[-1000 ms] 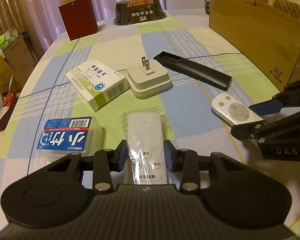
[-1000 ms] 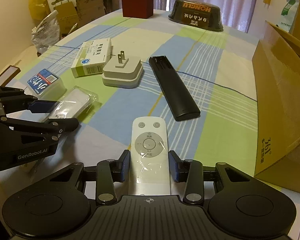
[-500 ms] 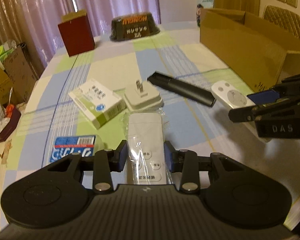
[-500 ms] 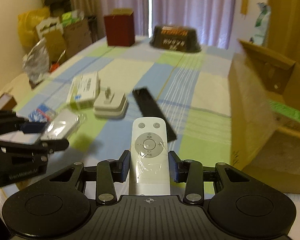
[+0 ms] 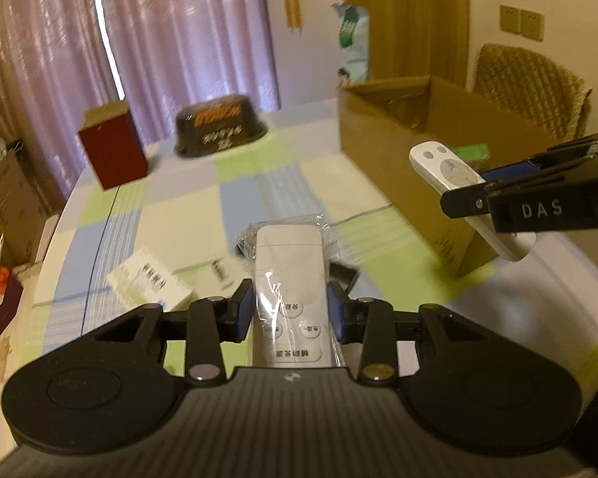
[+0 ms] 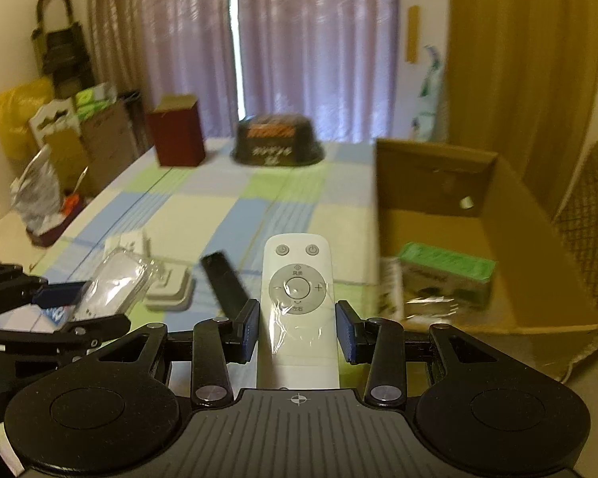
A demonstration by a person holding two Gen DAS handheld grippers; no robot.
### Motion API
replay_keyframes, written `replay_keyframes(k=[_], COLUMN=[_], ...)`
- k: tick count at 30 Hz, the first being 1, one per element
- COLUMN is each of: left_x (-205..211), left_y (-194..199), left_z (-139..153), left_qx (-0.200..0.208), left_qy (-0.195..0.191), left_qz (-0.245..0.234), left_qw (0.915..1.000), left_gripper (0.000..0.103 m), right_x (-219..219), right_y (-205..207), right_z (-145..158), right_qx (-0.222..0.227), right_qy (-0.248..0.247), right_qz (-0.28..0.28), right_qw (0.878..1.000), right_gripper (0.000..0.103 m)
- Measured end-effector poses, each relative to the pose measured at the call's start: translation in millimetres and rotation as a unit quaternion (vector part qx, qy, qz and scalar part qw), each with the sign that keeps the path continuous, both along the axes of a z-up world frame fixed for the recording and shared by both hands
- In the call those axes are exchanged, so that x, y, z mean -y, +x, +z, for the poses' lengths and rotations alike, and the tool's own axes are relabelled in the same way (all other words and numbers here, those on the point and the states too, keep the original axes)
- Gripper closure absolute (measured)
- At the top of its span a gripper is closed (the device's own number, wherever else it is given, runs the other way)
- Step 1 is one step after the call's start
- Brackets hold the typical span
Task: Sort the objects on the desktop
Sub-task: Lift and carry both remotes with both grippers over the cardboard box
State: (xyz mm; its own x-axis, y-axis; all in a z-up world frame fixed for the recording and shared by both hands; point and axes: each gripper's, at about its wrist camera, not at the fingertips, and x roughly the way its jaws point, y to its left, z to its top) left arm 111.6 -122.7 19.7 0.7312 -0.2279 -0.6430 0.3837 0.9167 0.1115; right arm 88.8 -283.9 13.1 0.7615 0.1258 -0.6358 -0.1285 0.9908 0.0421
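My left gripper point(image 5: 290, 314) is shut on a plastic-wrapped white remote point(image 5: 289, 275), held in the air above the checked tablecloth. My right gripper point(image 6: 297, 330) is shut on a white remote with a round button pad point(image 6: 297, 290), also off the table. In the left wrist view the right gripper point(image 5: 470, 185) carries its remote point(image 5: 446, 169) beside the near corner of the open cardboard box point(image 5: 378, 151). The right wrist view shows the left gripper point(image 6: 87, 306) low at the left with the wrapped remote point(image 6: 115, 283).
On the table lie a black remote point(image 6: 223, 283), a white plug adapter point(image 6: 171, 292), a medicine box point(image 5: 147, 281) and a blue pack point(image 6: 54, 312). A green-topped box point(image 6: 446, 275) sits inside the cardboard box point(image 6: 530, 247). A red box point(image 6: 177, 135) and a dark bowl point(image 6: 277, 145) stand at the far end.
Both grippers have risen from the table, each with its remote in its grip. The right one has swung toward the cardboard box, whose inside now shows.
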Motion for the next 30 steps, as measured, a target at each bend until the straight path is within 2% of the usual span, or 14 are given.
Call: replay_keyframes(k=[6, 15, 24, 30], left_x=[33, 86, 137, 159], left_y=[2, 17, 42, 71], left_z=[20, 44, 57, 68], left_qx=[0.014, 0.030, 0.036, 0.037], left_qy=[-0.006, -0.023, -0.042, -0.074], left_qz=[-0.030, -0.072, -0.109, -0.117], left_qw=[0.9994, 0.9967, 0.9925, 0.9897], left_gripper=[0.070, 0.070, 0.070, 0.070], right_x=[38, 101, 146, 162], right_y=[0, 10, 18, 32], right_z=[27, 48, 50, 45], right_qx=[0.016, 0.032, 0.030, 0.024], right_qy=[0.006, 0.003, 0.003, 0.015], right_qz=[-0.034, -0.078, -0.106, -0.117], right_qw=[0.999, 0.996, 0.994, 0.993], right_gripper=[0.064, 0.064, 0.064, 0.064])
